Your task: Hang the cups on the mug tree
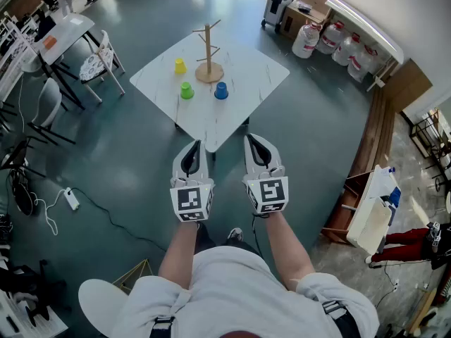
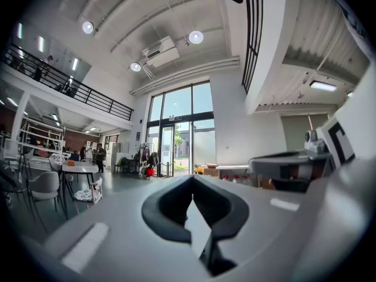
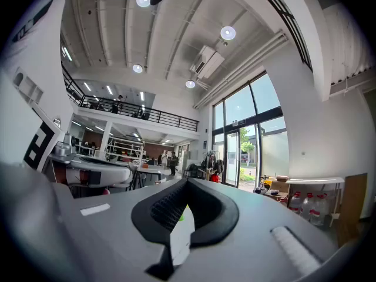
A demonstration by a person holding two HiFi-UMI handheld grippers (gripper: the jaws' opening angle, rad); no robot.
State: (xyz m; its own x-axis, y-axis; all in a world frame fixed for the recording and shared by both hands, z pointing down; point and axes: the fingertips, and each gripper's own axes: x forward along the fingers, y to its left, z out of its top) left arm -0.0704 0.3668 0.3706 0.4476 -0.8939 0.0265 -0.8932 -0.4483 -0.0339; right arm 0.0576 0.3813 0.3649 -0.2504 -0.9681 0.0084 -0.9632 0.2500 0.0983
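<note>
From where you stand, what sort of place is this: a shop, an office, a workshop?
Probably a big open hall or lobby-like workspace, not a home: a railed mezzanine runs under a high ceiling, there are tall glass entrance doors, and café-style tables with chairs stand about.

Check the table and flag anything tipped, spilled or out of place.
Nothing stands out. The mug tree stands upright, and the yellow cup, green cup and blue cup sit apart on the table, no spill.
</note>
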